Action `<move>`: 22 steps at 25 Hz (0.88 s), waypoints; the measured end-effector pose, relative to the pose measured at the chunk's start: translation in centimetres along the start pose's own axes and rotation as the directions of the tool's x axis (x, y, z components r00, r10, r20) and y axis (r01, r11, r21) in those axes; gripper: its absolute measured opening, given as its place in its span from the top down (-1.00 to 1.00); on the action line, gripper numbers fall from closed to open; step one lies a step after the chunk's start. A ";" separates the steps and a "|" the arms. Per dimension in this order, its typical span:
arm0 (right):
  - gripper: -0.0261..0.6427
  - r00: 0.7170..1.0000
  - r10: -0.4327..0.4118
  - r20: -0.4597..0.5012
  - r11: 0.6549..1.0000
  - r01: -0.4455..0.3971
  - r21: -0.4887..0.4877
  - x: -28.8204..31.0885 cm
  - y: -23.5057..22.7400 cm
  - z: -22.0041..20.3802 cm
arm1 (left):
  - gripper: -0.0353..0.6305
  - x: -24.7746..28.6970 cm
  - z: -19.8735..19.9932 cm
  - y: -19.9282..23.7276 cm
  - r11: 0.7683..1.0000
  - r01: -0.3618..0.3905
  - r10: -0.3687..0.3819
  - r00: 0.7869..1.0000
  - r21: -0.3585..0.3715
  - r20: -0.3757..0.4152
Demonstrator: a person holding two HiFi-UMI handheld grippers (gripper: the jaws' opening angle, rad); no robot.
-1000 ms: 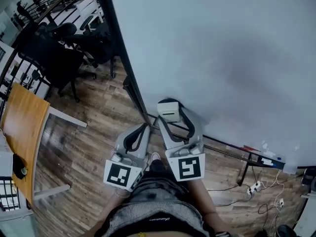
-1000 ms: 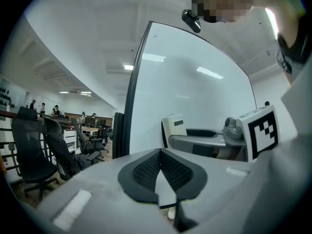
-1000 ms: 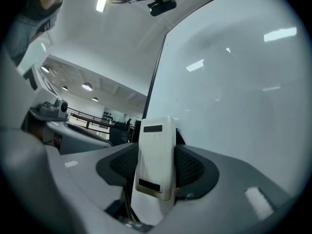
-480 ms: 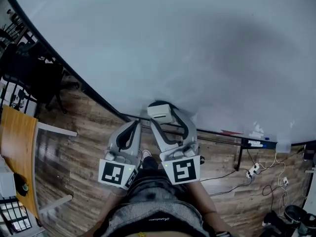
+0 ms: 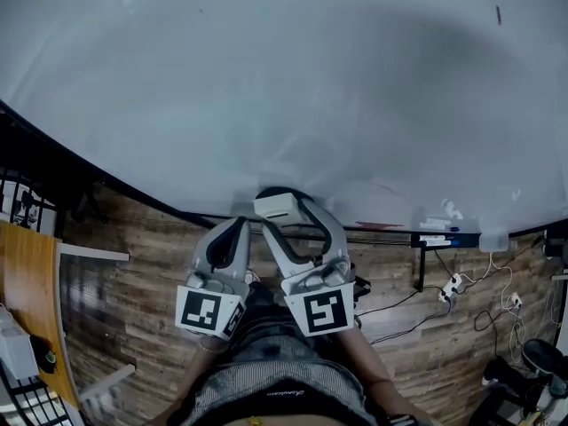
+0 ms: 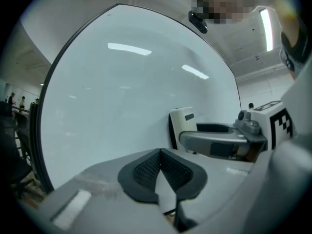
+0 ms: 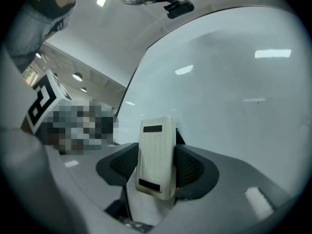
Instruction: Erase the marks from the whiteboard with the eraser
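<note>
The fingers (image 7: 192, 168) of the right gripper (image 7: 157, 167) were clamped on the eraser (image 7: 156, 145), the whiteboard (image 7: 234, 101) just beyond; the left gripper (image 6: 160, 173) was closed, empty. The eraser was judged light, rigid, best held by its sides.

whiteboard (image 5: 266, 78): running off the top, left and right edges of the head view (no full outline in either gripper view).
eraser (image 7: 156, 152): turning its wiping face away from the right gripper view; lower flanks sitting covered inside the right gripper (image 7: 157, 174).
eraser-to-board contact: proving impossible to judge.
dark mark (image 5: 498, 14): showing too small to tell stroke from speck.
ledge items (image 5: 437, 236): appearing as tiny slivers, too small to name.
orange table (image 5: 31, 300): being cut by the left edge.
person's lap (image 5: 275, 389): being cut by the bottom edge.
</note>
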State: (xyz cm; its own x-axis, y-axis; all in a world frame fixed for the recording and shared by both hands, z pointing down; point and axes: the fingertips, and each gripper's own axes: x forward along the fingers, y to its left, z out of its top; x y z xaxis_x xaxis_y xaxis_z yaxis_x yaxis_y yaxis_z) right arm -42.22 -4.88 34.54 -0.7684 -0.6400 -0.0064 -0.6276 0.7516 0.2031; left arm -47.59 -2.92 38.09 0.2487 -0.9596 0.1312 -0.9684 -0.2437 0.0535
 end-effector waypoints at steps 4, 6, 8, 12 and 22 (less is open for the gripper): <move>0.19 0.998 -0.055 -0.005 0.998 0.055 0.017 -2.6 -3.3 -0.7 | 0.88 1.9 -0.1 -3.1 0.999 0.036 -0.036 0.999 0.006 -0.007; 0.19 0.997 -0.077 -0.014 0.997 0.077 0.020 -3.9 -4.7 -1.1 | 0.88 2.6 -0.2 -4.6 0.999 0.052 -0.052 0.999 0.006 -0.009; 0.19 0.995 -0.093 -0.021 0.996 0.093 0.016 -5.1 -6.0 -1.5 | 0.88 3.2 -0.3 -6.2 0.998 0.069 -0.069 0.998 0.008 -0.009; 0.19 0.993 -0.116 -0.020 0.993 0.116 0.004 -7.2 -8.4 -1.9 | 0.88 4.5 -0.3 -9.5 0.994 0.104 -0.104 0.995 0.013 -0.012; 0.19 0.996 -0.076 -0.038 0.996 0.078 0.036 -9.4 -10.9 -2.8 | 0.88 6.5 -0.2 -13.8 0.996 0.090 -0.090 0.996 0.009 -0.001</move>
State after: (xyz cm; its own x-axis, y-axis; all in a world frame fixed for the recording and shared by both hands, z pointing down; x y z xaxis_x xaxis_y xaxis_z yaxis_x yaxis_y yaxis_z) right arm -27.85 -7.47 35.09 -0.7129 -0.7011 0.0150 -0.6896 0.7047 0.1670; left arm -32.60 -5.75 38.41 0.3350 -0.9336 0.1270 -0.9421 -0.3305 0.0557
